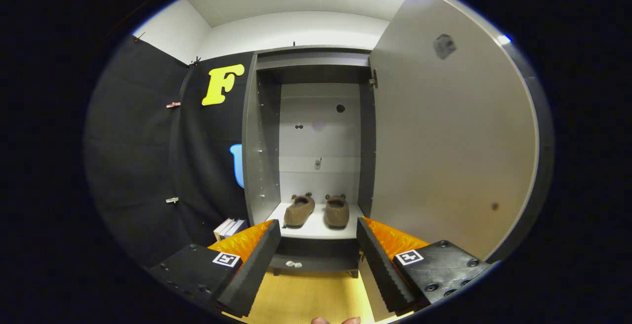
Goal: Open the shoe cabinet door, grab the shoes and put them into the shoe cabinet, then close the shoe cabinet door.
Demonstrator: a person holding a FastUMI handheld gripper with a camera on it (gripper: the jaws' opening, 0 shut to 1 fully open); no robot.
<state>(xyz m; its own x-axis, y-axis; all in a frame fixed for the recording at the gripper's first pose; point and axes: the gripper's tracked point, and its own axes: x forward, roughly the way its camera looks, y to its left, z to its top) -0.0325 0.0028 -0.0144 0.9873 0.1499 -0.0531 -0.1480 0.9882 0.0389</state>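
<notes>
Shoes (pixel 317 210): brown pair, side by side on shoe cabinet (pixel 261 166) bottom shelf, door (pixel 444 141) swung open right; tool (pixel 318 260) near, fingers apart, empty.

a few books (pixel 229 227) stand on the wooden floor (pixel 306 297) beside the black cloth wall (pixel 148 166)

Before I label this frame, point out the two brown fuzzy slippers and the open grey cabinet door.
Left brown fuzzy slipper (pixel 299 210), gripper view, its upper.
Right brown fuzzy slipper (pixel 336 211), gripper view, its upper.
Open grey cabinet door (pixel 444 151), gripper view, its inner face.
</notes>
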